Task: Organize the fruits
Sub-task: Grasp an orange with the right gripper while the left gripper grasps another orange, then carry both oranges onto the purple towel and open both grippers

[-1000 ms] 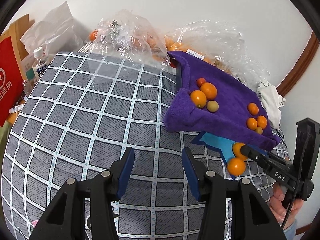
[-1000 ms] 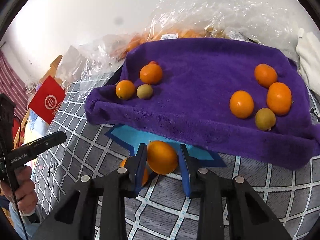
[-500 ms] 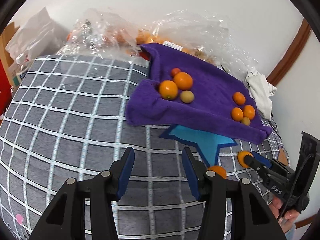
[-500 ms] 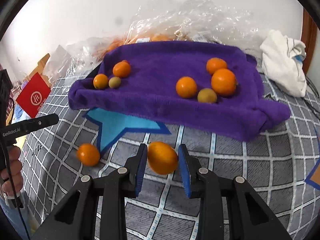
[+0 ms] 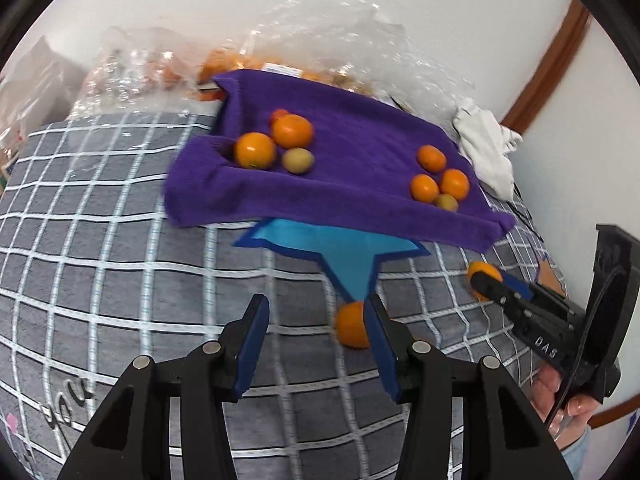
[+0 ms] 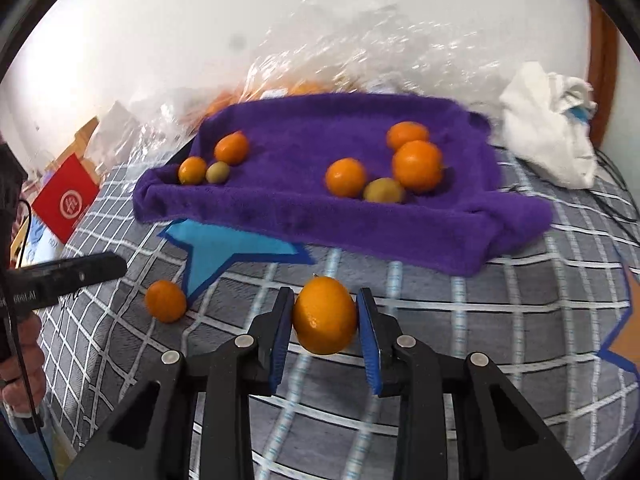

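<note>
fruit on a checked bed cover, one orange gripped

a grey bed cover (image 5: pixel 120 280) with a white grid filled both views, with a white wall behind it and crumpled clear plastic bags (image 5: pixel 340 40) along the far edge. a purple towel (image 5: pixel 360 184) lay ahead of both sets of jaws, a blue star patch (image 5: pixel 348 256) showing from under its near edge. on the towel sat two small clusters of fruit: one (image 5: pixel 276 144) at its left end, another (image 5: pixel 440 180) at its right end, each of oranges with a small greenish fruit among them. a white cloth (image 6: pixel 552 128) lay beyond the towel to the right.

the right gripper (image 6: pixel 325 320) had its jaws closed on a held orange (image 6: pixel 325 320), both blue pads pressed against its sides, the fruit lifted clear of the cover in front of the towel's near edge.

the left gripper (image 5: pixel 316 340) had its jaws partly open with nothing between them. a loose orange (image 5: pixel 351 326) lay on the cover just beyond the right jaw, partly hidden behind that pad, near the tip of the star patch. whether it touched the pad could not be told.

a hand (image 5: pixel 560 396) showed at the right edge of the left view.
</note>
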`<action>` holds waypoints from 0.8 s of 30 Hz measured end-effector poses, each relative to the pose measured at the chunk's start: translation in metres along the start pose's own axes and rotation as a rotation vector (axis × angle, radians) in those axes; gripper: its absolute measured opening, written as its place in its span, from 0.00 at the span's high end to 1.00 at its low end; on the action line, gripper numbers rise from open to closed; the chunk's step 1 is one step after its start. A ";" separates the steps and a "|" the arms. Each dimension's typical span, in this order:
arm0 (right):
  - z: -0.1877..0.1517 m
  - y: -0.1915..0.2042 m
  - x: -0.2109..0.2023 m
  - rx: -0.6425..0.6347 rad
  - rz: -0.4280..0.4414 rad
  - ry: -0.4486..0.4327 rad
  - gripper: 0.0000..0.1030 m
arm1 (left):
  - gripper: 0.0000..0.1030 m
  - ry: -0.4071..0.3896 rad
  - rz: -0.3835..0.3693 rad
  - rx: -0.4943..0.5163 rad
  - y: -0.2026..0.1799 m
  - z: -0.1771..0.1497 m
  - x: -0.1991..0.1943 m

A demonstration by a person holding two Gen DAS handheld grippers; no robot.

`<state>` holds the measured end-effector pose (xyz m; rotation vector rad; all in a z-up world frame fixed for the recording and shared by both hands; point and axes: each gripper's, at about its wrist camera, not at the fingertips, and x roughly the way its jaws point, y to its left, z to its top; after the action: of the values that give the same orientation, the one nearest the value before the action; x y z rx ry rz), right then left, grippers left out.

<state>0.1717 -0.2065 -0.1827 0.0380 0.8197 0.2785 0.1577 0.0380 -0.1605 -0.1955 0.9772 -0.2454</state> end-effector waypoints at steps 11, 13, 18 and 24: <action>-0.024 -0.017 0.002 0.006 -0.031 0.038 0.69 | 0.55 0.063 -0.012 0.059 -0.027 -0.013 0.026; -0.028 -0.017 0.002 0.014 -0.040 0.034 0.69 | 0.55 0.062 -0.005 0.056 -0.027 -0.014 0.028; -0.031 -0.015 -0.001 0.017 -0.054 0.020 0.69 | 0.63 0.058 0.008 0.056 -0.028 -0.014 0.033; -0.031 -0.014 -0.006 0.020 -0.062 0.013 0.69 | 0.63 0.027 0.013 0.064 -0.027 -0.015 0.027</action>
<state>0.1489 -0.2242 -0.2013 0.0294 0.8354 0.2128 0.1566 0.0034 -0.1821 -0.1277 0.9956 -0.2681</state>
